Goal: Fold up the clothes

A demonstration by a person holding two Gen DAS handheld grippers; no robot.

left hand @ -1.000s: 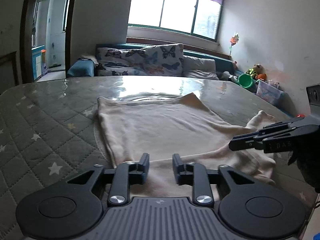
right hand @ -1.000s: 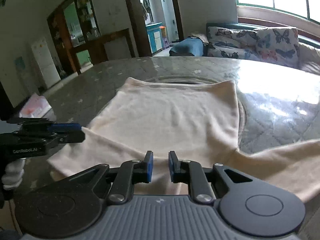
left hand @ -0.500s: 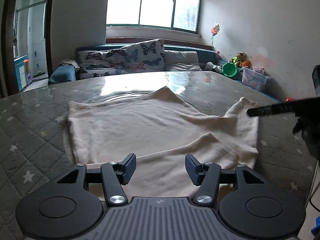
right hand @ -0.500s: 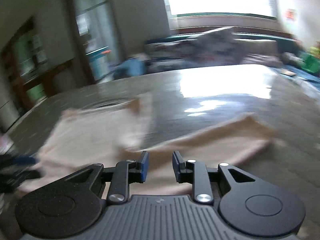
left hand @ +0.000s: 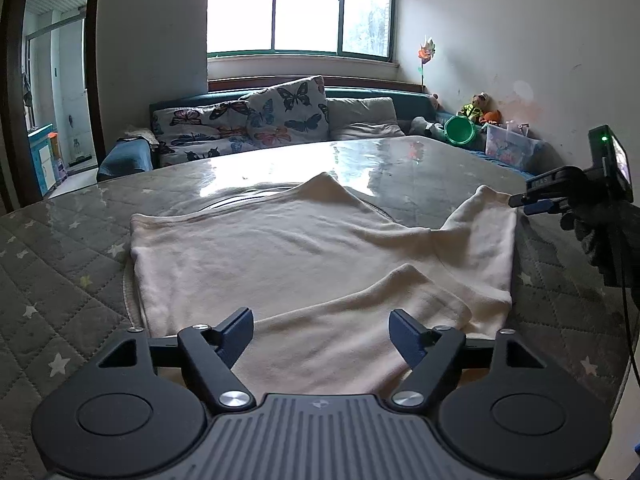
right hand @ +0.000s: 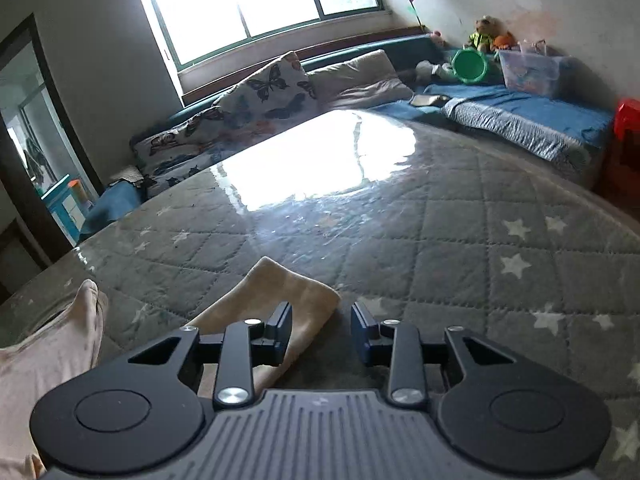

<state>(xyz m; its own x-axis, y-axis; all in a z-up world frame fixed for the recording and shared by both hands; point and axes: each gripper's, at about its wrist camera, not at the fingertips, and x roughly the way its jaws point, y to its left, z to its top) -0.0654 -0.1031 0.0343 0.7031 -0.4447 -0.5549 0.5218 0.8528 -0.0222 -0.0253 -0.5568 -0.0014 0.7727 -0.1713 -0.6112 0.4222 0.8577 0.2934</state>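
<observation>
On the quilted grey tabletop [left hand: 60, 280] a cream garment [left hand: 280, 256] lies spread flat near the near edge, one sleeve folded across its lower part. The left gripper [left hand: 322, 330] hovers over that near hem, its jaws having just been opening and now standing wide with only loose cloth below them, nothing gripped. Toward the right edge, the right gripper [right hand: 320, 334] has jaws just been opening to a modest gap, empty, above the tip of the other sleeve [right hand: 280, 292].
</observation>
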